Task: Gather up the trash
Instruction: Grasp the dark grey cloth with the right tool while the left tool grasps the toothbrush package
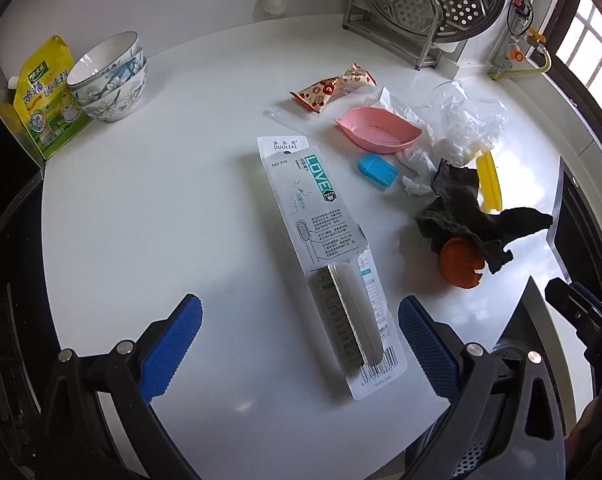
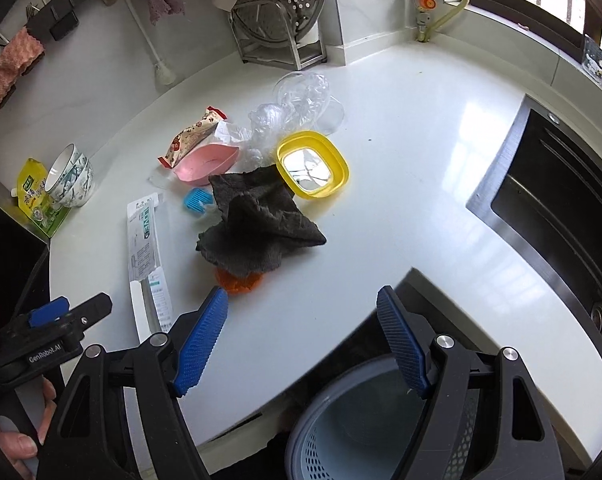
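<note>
1. Left gripper (image 1: 301, 344) has its jaws spread wide, holding nothing; it hovers over the white counter (image 1: 161, 220).
2. Toothbrush package (image 1: 333, 264) lies flat on the counter, its near end with the barcode between the two blue pads, touching neither (far end points away toward the pink dish).
3. Right gripper (image 2: 303, 344) is also wide open and empty, over the counter edge, with the grey perforated bin (image 2: 341, 432) below it and just beside its right finger.
4. Dark grey cloth (image 2: 257, 220) sits crumpled ahead of the right gripper, draped partly over an orange peel (image 2: 237, 282) that lies just beyond the left pad.
5. Behind the cloth: yellow lid (image 2: 313, 164), blue brush head (image 2: 197, 198), pink leaf-shaped dish (image 2: 207, 164), snack wrapper (image 2: 193, 134), crumpled clear plastic (image 2: 297, 100), all clustered close together.
6. White tissue (image 1: 415, 168) shows by the pink dish in the left view.
7. Stacked bowls (image 1: 109, 80) and a yellow seasoning pouch (image 1: 45, 100) stand at the far left, well apart from the trash.
8. Sink (image 2: 561, 208) is to the right.
</note>
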A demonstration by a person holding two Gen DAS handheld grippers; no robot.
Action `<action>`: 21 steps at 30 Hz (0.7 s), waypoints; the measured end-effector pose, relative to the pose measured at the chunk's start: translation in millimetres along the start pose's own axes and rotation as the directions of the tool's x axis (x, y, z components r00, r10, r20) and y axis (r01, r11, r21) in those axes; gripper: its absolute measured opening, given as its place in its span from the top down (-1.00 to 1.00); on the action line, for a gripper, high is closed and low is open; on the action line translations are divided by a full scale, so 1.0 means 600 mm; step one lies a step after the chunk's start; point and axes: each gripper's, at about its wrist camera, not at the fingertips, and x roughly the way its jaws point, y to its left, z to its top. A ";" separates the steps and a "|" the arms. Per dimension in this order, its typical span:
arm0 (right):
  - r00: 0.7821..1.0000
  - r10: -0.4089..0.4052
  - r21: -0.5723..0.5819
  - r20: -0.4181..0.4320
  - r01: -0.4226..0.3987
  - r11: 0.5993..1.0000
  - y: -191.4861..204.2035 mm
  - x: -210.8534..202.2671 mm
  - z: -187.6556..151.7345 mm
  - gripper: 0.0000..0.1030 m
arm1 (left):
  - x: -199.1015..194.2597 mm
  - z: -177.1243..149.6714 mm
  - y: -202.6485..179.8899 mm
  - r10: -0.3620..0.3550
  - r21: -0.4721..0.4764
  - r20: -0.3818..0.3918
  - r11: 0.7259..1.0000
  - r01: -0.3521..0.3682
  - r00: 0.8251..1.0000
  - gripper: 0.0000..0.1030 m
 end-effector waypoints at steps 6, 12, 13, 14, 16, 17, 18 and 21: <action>0.999 0.031 -0.043 0.010 -0.030 0.999 0.015 0.037 0.039 -0.43 | 0.035 0.016 0.001 -0.044 -0.041 0.005 0.998 0.044 0.999 -0.88; 1.000 0.028 -0.056 0.001 -0.028 0.998 0.012 0.067 0.060 -0.43 | 0.062 0.027 -0.009 -0.045 -0.024 -0.009 0.999 0.045 0.999 -0.88; 1.000 0.025 -0.058 0.006 -0.025 0.998 0.012 0.069 0.062 -0.43 | 0.065 0.028 -0.011 -0.046 -0.021 -0.011 0.999 0.046 0.999 -0.88; 1.000 0.023 -0.060 0.007 -0.022 0.998 0.012 0.072 0.064 -0.42 | 0.068 0.029 -0.012 -0.048 -0.020 -0.011 0.999 0.048 0.999 -0.88; 1.000 0.028 -0.063 0.004 -0.028 0.998 0.012 0.077 0.066 -0.42 | 0.072 0.029 -0.014 -0.051 -0.021 -0.010 0.999 0.050 0.999 -0.88; 1.000 0.028 -0.067 0.004 -0.027 0.997 0.013 0.079 0.065 -0.39 | 0.075 0.029 -0.015 -0.050 -0.023 -0.012 0.998 0.050 0.999 -0.88; 1.000 0.028 -0.072 0.002 -0.028 0.997 0.015 0.081 0.065 -0.35 | 0.078 0.030 -0.015 -0.050 -0.026 -0.015 0.998 0.049 0.999 -0.88; 0.999 0.031 -0.085 -0.012 -0.031 0.996 0.021 0.088 0.062 -0.14 | 0.089 0.030 -0.015 -0.051 -0.041 -0.029 0.998 0.050 0.998 -0.88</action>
